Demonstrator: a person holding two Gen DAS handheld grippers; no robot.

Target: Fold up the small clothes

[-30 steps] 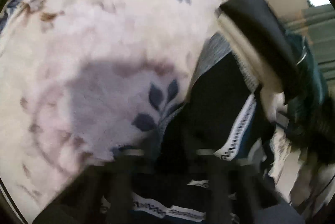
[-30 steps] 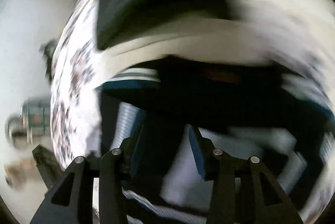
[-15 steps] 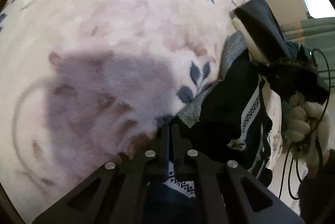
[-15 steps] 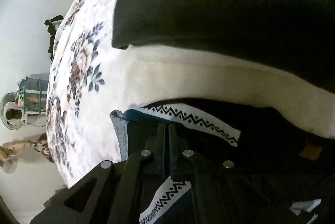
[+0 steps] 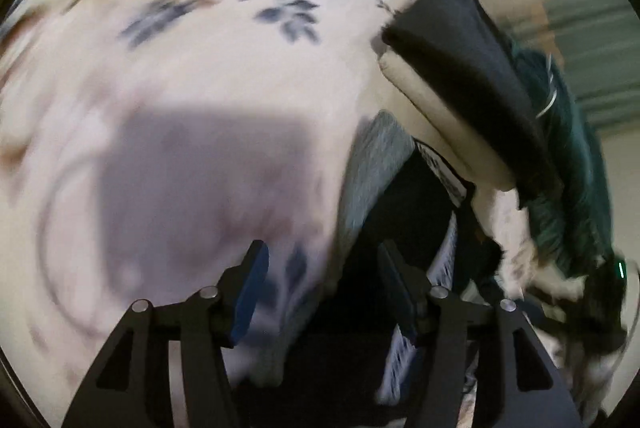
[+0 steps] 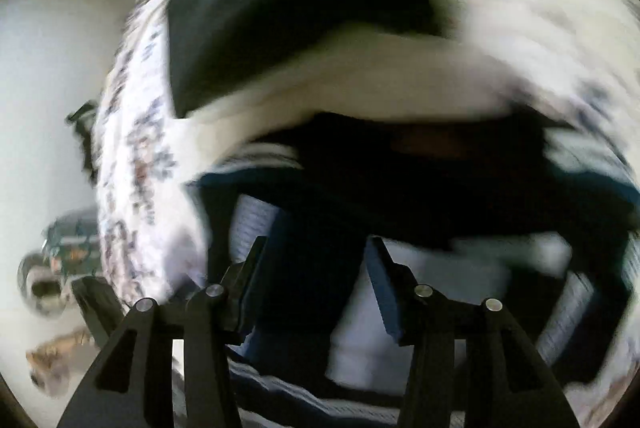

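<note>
While both my grippers, left & right, were opening w/ nothing pinched, the dark garment looked only half-folded, stack behind.

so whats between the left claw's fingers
In the left wrist view, the floral blanket and the dark garment's grey edge lie between the opening left claw's fingers.

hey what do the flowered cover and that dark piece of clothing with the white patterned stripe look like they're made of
Flowered cover: looks like plush fleece or soft pile, matte, judging by its fuzzy, shine-free surface; blur leaves this open.
Dark garment: probably a knit, since the grey edge looks heathered and the white stripe carries a woven-in pattern. The fibre cannot be told.
</note>
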